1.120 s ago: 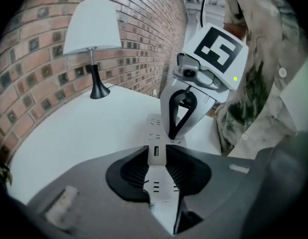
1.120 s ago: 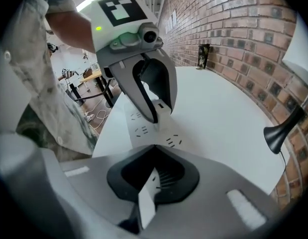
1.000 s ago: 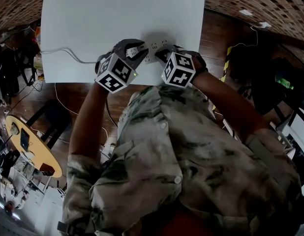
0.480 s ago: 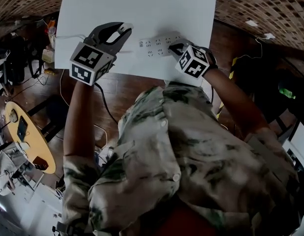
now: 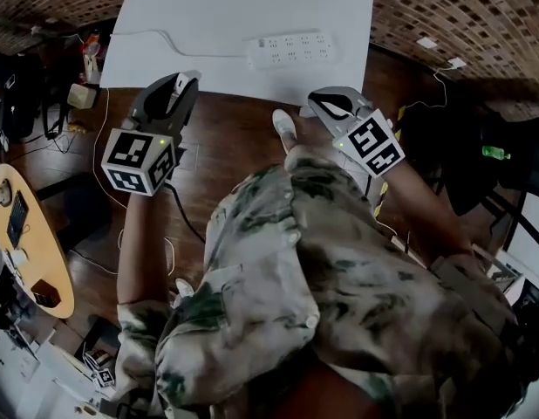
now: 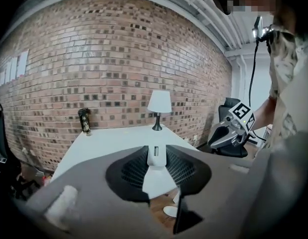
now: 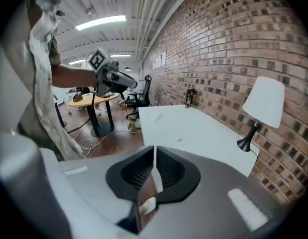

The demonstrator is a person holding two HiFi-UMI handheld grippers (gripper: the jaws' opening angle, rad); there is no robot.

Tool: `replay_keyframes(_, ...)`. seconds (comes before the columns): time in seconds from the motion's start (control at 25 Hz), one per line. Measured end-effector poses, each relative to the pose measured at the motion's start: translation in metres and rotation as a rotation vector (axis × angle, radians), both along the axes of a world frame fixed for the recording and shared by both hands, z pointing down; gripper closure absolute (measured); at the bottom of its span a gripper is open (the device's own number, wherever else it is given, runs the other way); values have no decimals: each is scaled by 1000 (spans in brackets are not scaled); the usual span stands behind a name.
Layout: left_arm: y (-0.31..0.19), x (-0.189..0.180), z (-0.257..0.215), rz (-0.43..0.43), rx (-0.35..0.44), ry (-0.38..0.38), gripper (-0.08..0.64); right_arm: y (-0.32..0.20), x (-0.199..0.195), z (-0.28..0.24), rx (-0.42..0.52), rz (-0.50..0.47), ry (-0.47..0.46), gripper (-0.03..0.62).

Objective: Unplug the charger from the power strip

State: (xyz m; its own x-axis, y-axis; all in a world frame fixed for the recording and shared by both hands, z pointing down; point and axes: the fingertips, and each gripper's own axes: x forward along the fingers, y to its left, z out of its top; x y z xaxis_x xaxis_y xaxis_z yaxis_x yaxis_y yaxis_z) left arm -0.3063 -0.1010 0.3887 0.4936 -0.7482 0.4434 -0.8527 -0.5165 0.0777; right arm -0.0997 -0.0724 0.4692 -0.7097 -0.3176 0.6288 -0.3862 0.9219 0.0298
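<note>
L gripper [image 5: 175,84], left of centre in head view, jaws clamped on white charger [image 6: 155,156], near the table's front edge. R gripper [image 5: 326,103], centre-right, jaws pressed together, nothing btwn them. Farther up, power strip [image 5: 291,49] lies on white table [image 5: 208,7], top centre, well apart from both grippers.

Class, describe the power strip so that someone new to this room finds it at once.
Find the white table at the top of the head view. Toward its near edge lies the power strip: a long white bar with rows of sockets and a cord running left. Nothing else there has sockets.
</note>
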Motion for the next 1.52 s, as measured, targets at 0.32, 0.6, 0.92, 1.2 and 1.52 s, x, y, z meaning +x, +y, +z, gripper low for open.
replay_keyframes(0.32, 114, 16, -9, -21, 44, 36, 449, 121, 49, -56, 31, 121, -37, 555)
replay_keyframes(0.6, 201, 73, -51, -7, 111, 19, 448, 194, 103, -81, 57, 137, -81, 554)
replay_keyframes(0.92, 313, 205, -71, -43, 114, 91, 448, 306, 215, -85, 127, 66, -131, 554)
replay_keyframes(1.2, 418, 320, -72, 69, 35, 44, 448, 398, 295, -65, 70, 70, -112, 554)
replay_keyframes(1.52, 472, 344, -82, 156, 50, 26, 449, 445, 313, -88, 113, 148, -148, 543)
